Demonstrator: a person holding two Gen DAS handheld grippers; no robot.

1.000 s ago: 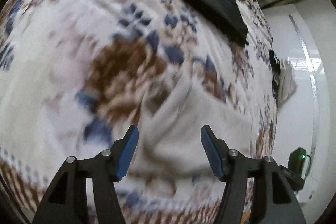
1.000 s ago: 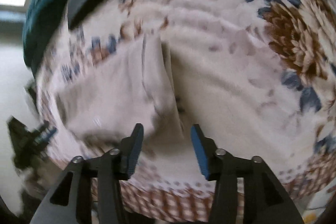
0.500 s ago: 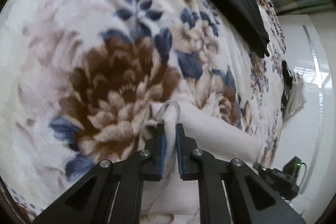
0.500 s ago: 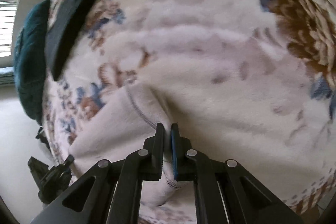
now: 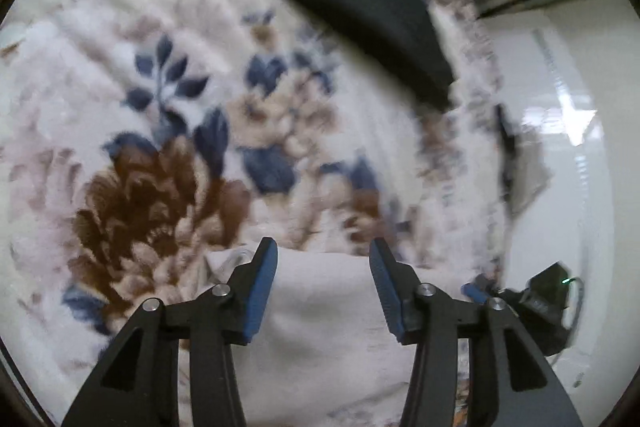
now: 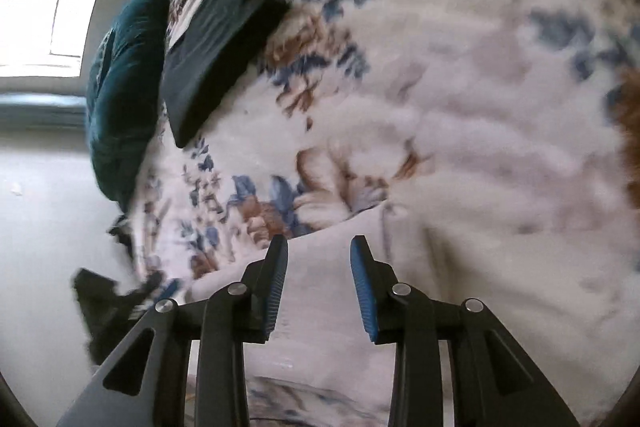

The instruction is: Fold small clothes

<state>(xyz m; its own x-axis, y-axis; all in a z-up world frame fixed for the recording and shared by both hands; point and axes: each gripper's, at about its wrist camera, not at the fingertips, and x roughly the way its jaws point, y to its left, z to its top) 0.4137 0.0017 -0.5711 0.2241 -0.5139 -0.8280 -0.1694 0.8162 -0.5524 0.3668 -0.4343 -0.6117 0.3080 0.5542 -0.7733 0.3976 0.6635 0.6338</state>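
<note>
A small cream-white garment (image 5: pixel 324 323) lies on a floral blanket (image 5: pixel 168 75) and shows low in both views. My left gripper (image 5: pixel 323 259) is open just above the garment's far edge, holding nothing. In the right wrist view the same garment (image 6: pixel 320 323) lies under my right gripper (image 6: pixel 319 253), which is open and empty over its far edge. The blanket (image 6: pixel 480 107) spreads beyond it.
A folded black cloth (image 5: pixel 376 11) lies on the blanket at the far side; it also shows in the right wrist view (image 6: pixel 216 47). A dark teal cushion (image 6: pixel 120 87) sits beyond it. The blanket's edge drops to a pale floor (image 5: pixel 560 187), where a black device (image 5: pixel 544 299) stands.
Both grippers were shut on the garment's edges half a second ago. Now both have opened and let it go, and the garment lies flatter on the blanket.
</note>
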